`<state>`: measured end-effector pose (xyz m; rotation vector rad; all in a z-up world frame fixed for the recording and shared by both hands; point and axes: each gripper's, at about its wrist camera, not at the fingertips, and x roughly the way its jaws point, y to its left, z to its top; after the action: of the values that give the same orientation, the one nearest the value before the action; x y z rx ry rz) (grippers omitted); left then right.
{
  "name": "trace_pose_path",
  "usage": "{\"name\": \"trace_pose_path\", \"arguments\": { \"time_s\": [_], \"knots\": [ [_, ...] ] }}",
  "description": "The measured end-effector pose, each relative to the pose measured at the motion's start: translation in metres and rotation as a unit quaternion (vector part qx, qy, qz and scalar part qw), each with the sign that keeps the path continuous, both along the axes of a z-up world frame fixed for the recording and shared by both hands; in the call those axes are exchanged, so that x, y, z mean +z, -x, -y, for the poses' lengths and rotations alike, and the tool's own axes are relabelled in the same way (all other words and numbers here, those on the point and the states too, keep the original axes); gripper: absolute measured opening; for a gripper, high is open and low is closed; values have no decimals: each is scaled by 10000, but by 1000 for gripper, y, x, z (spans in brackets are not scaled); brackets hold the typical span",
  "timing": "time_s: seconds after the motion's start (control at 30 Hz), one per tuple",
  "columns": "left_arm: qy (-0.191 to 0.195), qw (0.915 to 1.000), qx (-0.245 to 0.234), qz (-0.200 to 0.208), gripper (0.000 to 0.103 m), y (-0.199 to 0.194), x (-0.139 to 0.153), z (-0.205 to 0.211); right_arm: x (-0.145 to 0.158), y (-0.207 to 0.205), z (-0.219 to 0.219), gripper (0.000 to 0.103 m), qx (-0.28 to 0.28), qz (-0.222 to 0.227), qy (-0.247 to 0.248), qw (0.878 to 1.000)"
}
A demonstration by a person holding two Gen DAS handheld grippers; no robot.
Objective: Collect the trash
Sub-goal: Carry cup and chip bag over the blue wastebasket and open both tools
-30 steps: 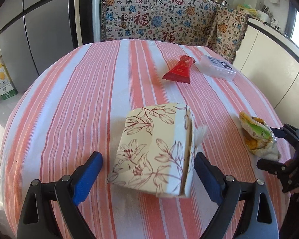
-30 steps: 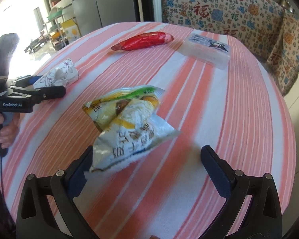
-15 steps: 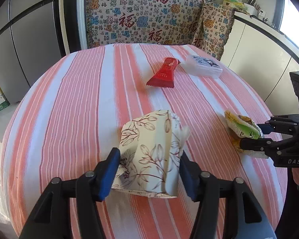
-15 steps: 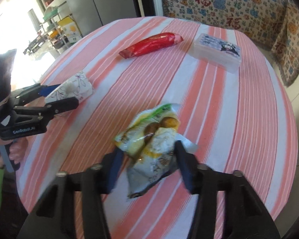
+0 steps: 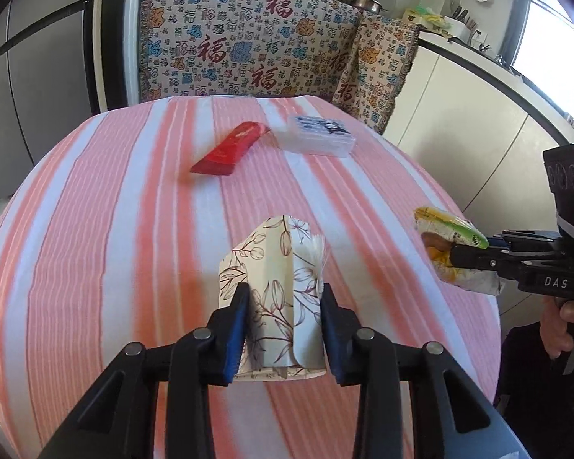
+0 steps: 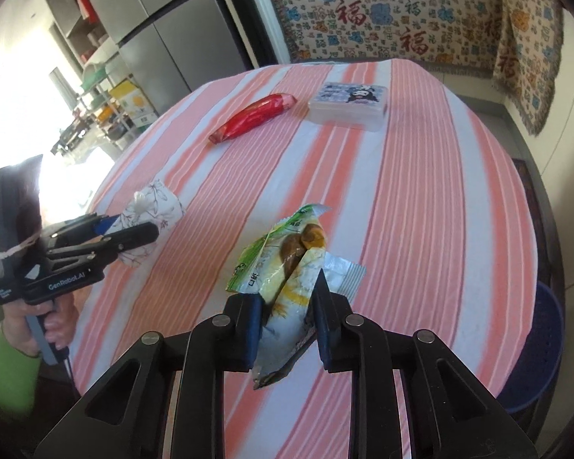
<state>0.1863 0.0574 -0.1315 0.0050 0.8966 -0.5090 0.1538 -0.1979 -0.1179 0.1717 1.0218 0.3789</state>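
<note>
A cream paper pack with a floral print [image 5: 271,260] sits between the blue pads of my left gripper [image 5: 285,290]. The jaws are closing and press on its sides, holding it just above the striped tablecloth [image 5: 95,229]. The right wrist view shows the same pack [image 6: 153,206] in the left gripper [image 6: 134,229], held by a hand in a green sleeve. My right gripper [image 6: 287,294] is closing on a crumpled green and yellow snack wrapper [image 6: 287,244], pinched at its lower half. That wrapper [image 5: 440,229] and right gripper [image 5: 467,248] show at the table's right edge.
A red wrapper [image 5: 229,149] and a clear plastic box with a cartoon lid [image 5: 319,134] lie at the far side of the round table. Behind it stands a seat draped in patterned cloth [image 5: 248,46]. A blue round object [image 6: 543,348] sits below the table's right edge.
Both grippers went from wide open to closed on their items, the left on the floral pack and the right on the snack wrapper. Both have risen and pulled back from the table.
</note>
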Motion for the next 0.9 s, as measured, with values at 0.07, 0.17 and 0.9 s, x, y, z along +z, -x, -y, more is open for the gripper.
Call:
{"name": "trace_pose_path", "arguments": {
  "time_s": [0.07, 0.17, 0.9],
  "knots": [
    [59, 9999, -151, 39, 35, 5, 9, 20, 6, 5, 15, 24, -109, 40, -131, 9998],
    [206, 9988, -431, 90, 35, 13, 24, 53, 20, 13, 42, 24, -295, 161, -237, 9992],
    [404, 9735, -2201, -474, 36, 15, -6, 380, -21, 46, 319, 24, -2597, -415, 254, 9645]
  ]
}}
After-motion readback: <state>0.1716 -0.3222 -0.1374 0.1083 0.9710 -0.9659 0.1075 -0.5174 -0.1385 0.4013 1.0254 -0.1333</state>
